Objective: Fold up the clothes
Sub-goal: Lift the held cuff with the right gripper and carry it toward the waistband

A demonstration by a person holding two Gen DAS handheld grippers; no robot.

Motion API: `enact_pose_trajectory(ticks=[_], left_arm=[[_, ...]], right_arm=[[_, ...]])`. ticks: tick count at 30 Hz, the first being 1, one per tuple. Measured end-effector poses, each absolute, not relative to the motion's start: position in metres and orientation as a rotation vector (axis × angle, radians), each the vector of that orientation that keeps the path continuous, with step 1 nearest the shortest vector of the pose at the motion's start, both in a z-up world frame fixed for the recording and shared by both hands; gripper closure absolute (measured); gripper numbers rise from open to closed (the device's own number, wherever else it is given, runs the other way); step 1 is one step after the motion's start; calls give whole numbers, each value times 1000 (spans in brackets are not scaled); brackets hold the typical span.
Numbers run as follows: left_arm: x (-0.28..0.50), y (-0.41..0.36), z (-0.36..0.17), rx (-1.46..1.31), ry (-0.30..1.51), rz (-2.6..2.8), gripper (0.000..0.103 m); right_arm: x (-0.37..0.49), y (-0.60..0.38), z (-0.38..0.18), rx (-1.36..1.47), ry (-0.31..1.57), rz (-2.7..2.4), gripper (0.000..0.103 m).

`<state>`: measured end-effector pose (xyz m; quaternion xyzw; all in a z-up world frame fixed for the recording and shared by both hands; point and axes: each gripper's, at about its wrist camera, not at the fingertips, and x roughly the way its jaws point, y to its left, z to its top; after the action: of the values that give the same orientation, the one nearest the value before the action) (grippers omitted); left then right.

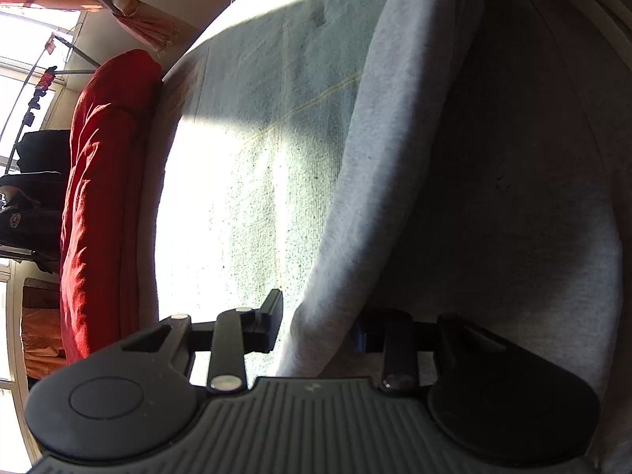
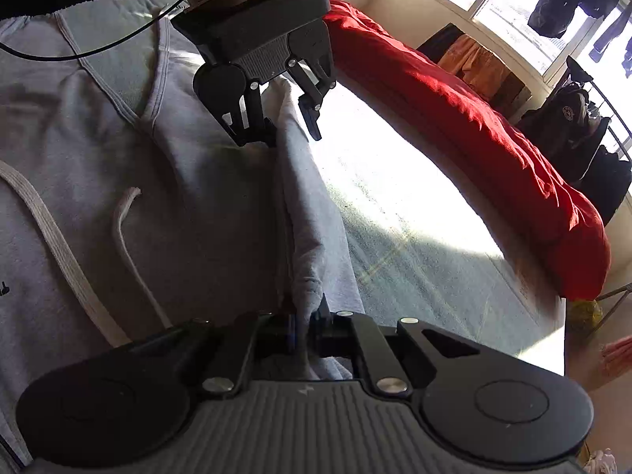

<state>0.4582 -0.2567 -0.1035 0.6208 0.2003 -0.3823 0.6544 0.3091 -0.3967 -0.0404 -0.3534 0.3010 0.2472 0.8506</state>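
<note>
A grey hoodie (image 1: 493, 197) (image 2: 177, 197) with white drawstrings (image 2: 122, 237) lies spread on a pale bed sheet (image 1: 245, 197). Its raised side edge (image 2: 304, 197) runs as a long fold between both grippers. My right gripper (image 2: 306, 320) is shut on that fold at the near end, the cloth pinched between its fingers. At the far end my left gripper (image 2: 282, 134) (image 1: 316, 324) stands open, its fingers straddling the fold. In the left wrist view one finger (image 1: 270, 316) is clear of the cloth and the other is half hidden under it.
A rolled red quilt (image 1: 102, 197) (image 2: 474, 130) lines the far side of the bed. Beyond it are dark bags (image 2: 565, 126), orange cloth (image 2: 470, 59) and a window with dark clothes hanging (image 2: 572, 0). Bare sunlit sheet (image 2: 414, 237) lies between hoodie and quilt.
</note>
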Motion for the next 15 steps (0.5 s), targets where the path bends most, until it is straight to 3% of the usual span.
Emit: enact_pose_trajectory(ticks=[12,15], left_arm=[[467,-223,-100,1453,494,-771,66],[468,-213,-97,1443,515,-750,77]], right_arm=[[313,-409,-9,-765,574,444,94],[314,-410,-8,-760,581,441,94]])
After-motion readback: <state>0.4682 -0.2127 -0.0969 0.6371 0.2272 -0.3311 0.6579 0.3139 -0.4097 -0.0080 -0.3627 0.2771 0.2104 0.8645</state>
